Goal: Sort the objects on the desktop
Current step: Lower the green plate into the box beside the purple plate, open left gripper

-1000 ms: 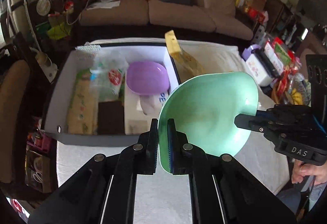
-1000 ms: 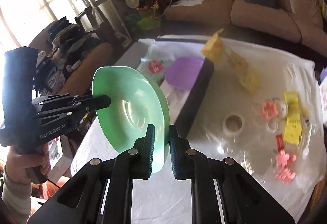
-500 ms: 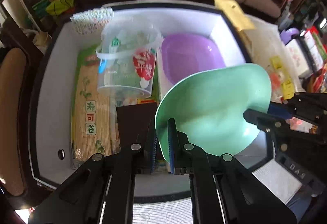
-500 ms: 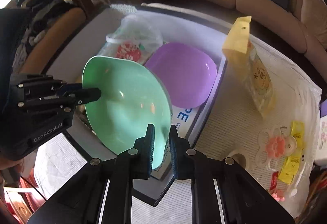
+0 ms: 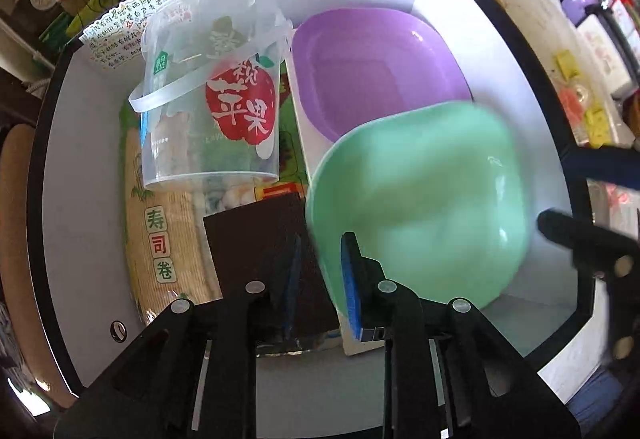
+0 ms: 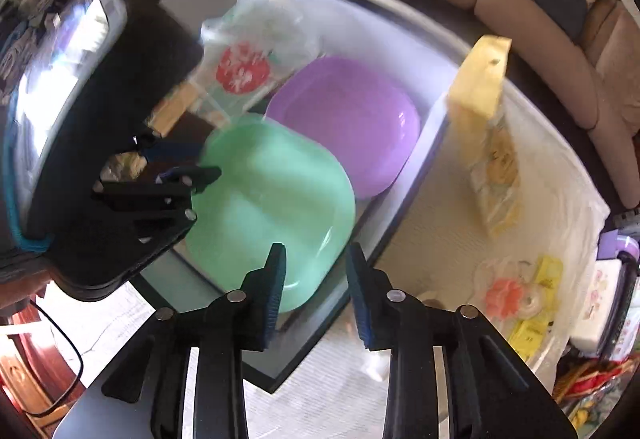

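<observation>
Fingers, left gripper (image 5: pixel 318 263): parted, jaws just been opening; rim of the green plate between the blue pads, no longer pinched, right pad (image 5: pixel 352 291) close against it.
Fingers, right gripper (image 6: pixel 316 279): parted wider, jaws just been opening; near rim of the green plate between the black fingers (image 6: pixel 272 291), pads clear of it.
Black-rimmed white storage box (image 5: pixel 80 199): largest thing on the table, open top, white floor and walls, filled with sorted items.
Pale green square plastic plate (image 5: pixel 420 207): inside the box at its right near corner, blurred, lying over the near edge of the purple plate; tilt hard to judge.
Purple square plastic plate (image 5: pixel 372 67): flat in the box, far right part, partly covered by the green one.
Clear plastic bucket with red apple print and handle (image 5: pixel 212 91): on its side in the box, left of the purple plate, resting over other packs.
Bamboo sushi mat in printed wrapper (image 5: pixel 160 239): along the left part of the box floor, under the bucket.
Dark brown flat card (image 5: pixel 256 239): near side of the box, just left of the green plate.
Yellow snack packet (image 6: pixel 484 127): outside the box, standing against its right wall on the white cloth.
Small pink and yellow items (image 6: pixel 516 295): on the cloth, well apart from the box, to the right.
</observation>
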`<act>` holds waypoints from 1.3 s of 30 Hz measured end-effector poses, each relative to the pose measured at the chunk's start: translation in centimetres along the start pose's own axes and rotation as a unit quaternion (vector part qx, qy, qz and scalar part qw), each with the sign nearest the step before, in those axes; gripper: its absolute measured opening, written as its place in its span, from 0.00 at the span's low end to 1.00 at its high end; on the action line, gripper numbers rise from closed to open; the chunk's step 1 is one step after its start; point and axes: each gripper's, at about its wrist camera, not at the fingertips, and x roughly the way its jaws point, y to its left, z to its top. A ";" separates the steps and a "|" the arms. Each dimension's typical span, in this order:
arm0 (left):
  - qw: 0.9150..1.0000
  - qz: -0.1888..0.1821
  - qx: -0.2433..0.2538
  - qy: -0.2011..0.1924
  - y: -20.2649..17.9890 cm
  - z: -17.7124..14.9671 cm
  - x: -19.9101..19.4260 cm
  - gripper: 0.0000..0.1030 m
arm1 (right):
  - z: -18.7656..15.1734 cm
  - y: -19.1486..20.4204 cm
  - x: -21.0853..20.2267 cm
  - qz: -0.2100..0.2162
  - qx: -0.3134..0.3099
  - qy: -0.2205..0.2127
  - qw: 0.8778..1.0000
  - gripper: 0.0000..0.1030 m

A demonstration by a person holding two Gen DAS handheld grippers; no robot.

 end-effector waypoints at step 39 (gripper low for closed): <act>0.991 -0.124 -0.041 0.013 -1.1 -0.3 1.7 0.46 | 2.4 -1.5 -0.6 0.014 0.050 -0.055 0.997 0.43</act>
